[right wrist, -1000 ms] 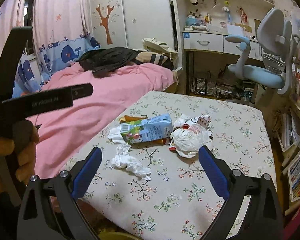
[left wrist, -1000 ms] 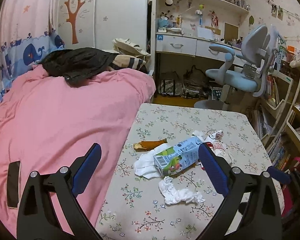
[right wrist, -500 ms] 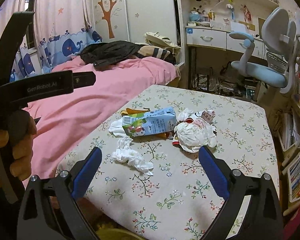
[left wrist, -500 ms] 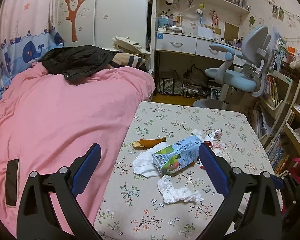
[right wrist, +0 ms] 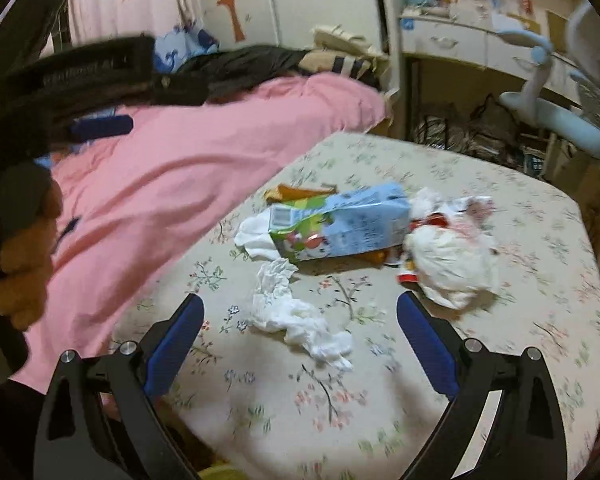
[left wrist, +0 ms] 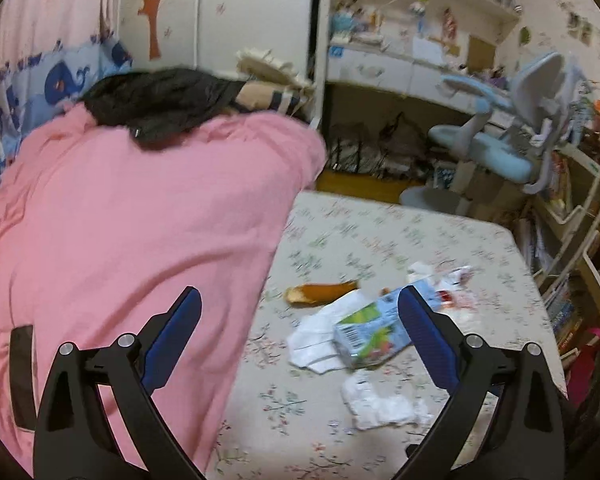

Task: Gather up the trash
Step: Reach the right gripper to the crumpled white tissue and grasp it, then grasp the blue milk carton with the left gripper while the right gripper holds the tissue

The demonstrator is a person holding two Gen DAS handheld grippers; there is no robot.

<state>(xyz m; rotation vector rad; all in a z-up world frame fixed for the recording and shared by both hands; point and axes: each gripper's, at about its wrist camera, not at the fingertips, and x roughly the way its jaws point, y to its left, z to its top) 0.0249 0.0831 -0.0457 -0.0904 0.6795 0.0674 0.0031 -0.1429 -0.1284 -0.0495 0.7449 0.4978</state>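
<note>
Trash lies on the floral table [right wrist: 500, 360]: a blue-green drink carton [right wrist: 340, 226] on its side, a crumpled white tissue [right wrist: 296, 316] in front of it, a flat white napkin [right wrist: 252, 238] at its left, an orange peel [right wrist: 296, 191] behind, and a white crumpled wrapper with red print [right wrist: 452, 256] at its right. My right gripper [right wrist: 300, 320] is open and empty, with the tissue between its fingers. My left gripper [left wrist: 300, 312] is open and empty, above the table's left edge; the carton [left wrist: 372, 328], tissue [left wrist: 384, 404] and peel [left wrist: 320, 293] show there.
A bed with a pink cover [left wrist: 120, 220] runs along the table's left side, with a dark jacket [left wrist: 160, 100] on it. A blue desk chair [left wrist: 500, 148], a desk and bookshelves [left wrist: 572, 240] stand beyond and right of the table. The left gripper's body [right wrist: 60, 80] and hand fill the right view's left.
Both grippers have moved forward and down toward the table. The trash looms larger in the right wrist view. The left wrist view has swung left, toward the bed.
</note>
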